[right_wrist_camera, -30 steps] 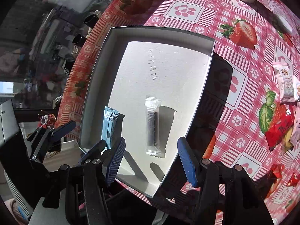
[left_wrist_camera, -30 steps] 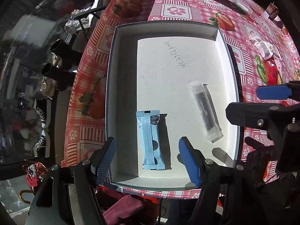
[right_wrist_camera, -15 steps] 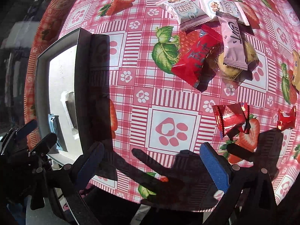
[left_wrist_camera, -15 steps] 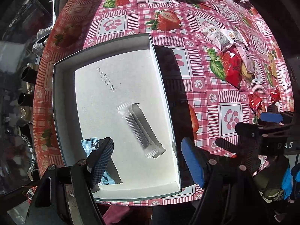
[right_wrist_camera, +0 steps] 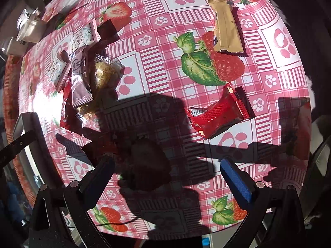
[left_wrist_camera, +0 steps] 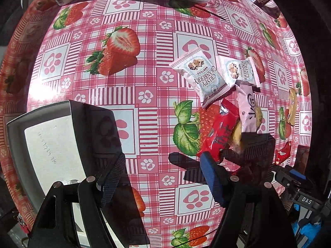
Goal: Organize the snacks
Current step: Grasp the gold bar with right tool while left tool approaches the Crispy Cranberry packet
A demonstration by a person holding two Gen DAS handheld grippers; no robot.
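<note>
Left wrist view: grey box at lower left of the frame, left tool spread wide and empty at bottom centre, snack pile with cranberry packet and red packet at right on the desk. Right wrist view: right tool wide open and empty at bottom; red wrapper lies centre right, gold bar upper right.

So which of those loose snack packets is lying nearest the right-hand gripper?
The small red packet, lying alone just ahead of the open right gripper. The gold bar sits farther away, and the mixed pile lies off left.
</note>
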